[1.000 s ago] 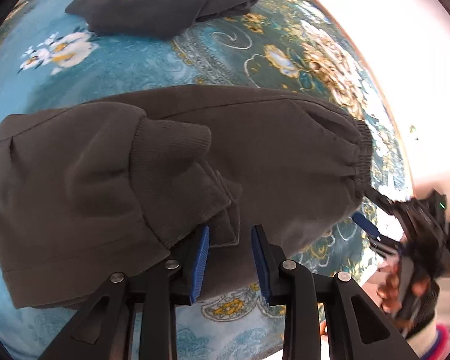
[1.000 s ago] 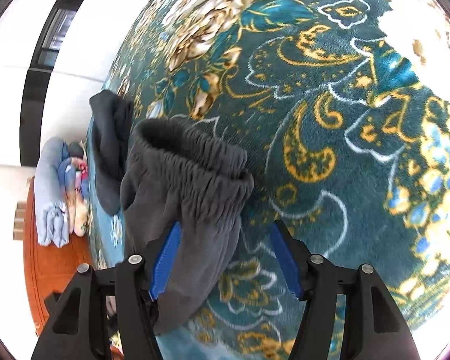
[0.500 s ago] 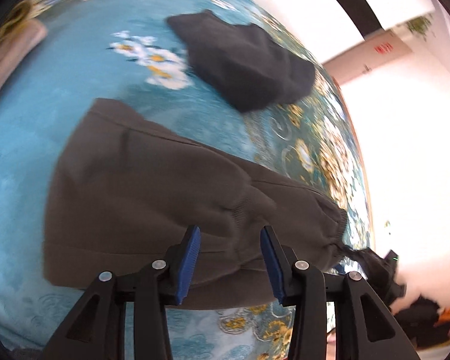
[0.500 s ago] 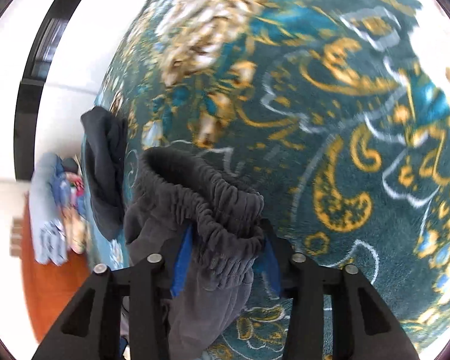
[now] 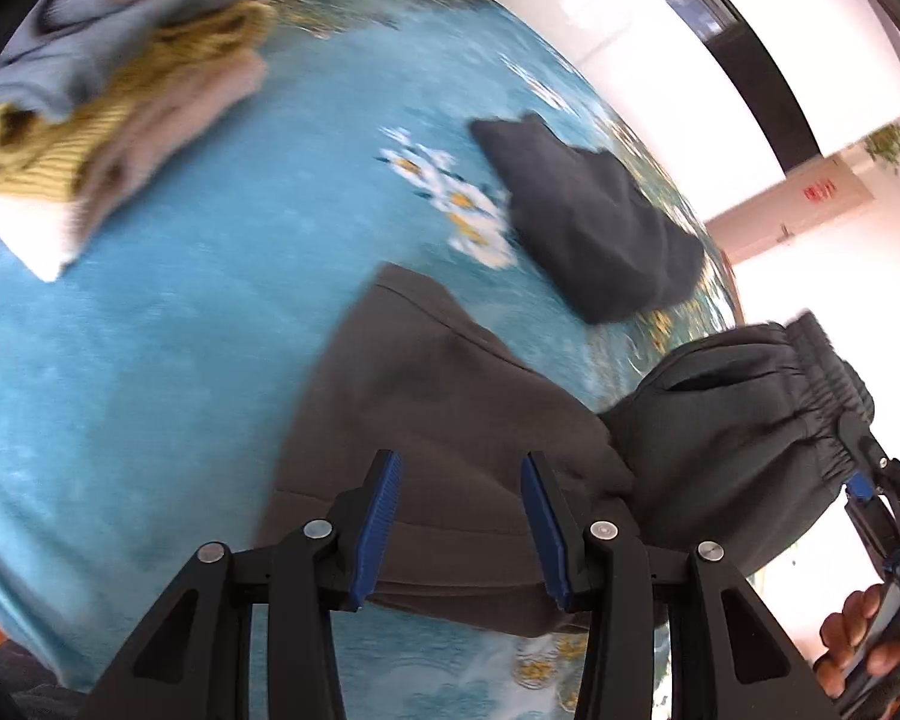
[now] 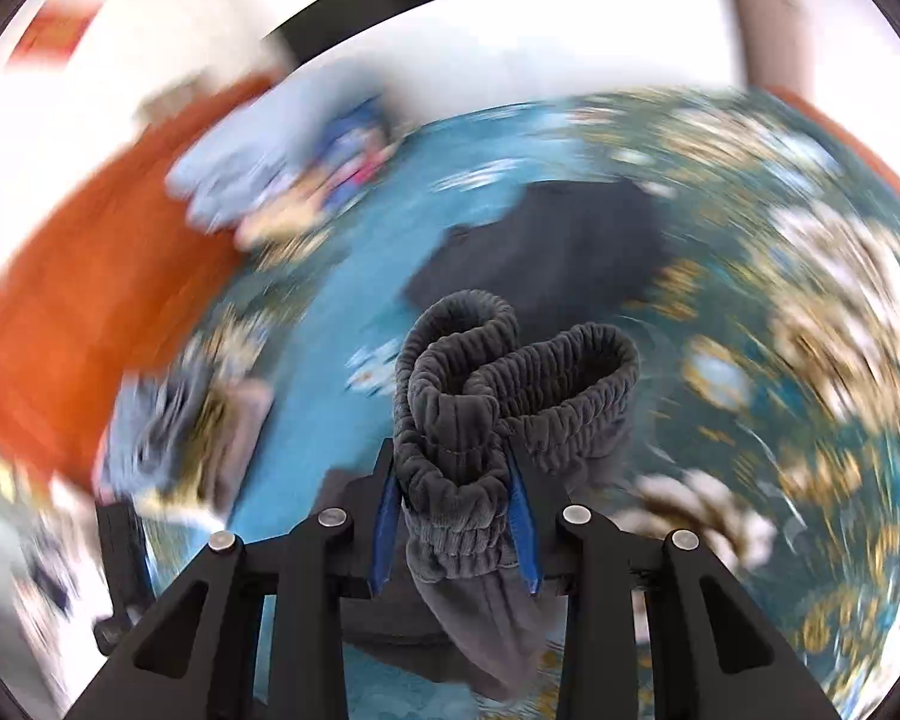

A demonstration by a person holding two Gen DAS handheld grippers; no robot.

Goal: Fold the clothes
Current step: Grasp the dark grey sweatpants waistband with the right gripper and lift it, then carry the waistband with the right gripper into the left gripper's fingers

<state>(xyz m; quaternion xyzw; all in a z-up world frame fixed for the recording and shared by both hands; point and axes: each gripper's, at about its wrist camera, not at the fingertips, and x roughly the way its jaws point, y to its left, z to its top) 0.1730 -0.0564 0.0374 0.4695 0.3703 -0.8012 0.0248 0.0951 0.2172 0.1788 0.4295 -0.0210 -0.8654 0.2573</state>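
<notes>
Between the blue pads of the right claw (image 6: 455, 519): the gathered elastic waistband of the grey sweatpants (image 5: 468, 420), jaws closing on it, cloth pinched and lifted off the blanket. Rest of the sweatpants spread flat near the front edge of the teal floral blanket (image 5: 150, 360), legs folded over. Above that folded part: the left claw (image 5: 459, 519), jaws apart, nothing between its pads, not touching the fabric as far as can be told. Farther back toward the right edge: 1 dark folded garment (image 5: 588, 234). At the far left corner: a pile of clothes (image 5: 108, 78) in blue, yellow-green and pink. Right-wrist view heavily blurred around the waistband. At the lower right of the left-wrist view: a person's hand (image 5: 864, 642) on the right claw's handle.
</notes>
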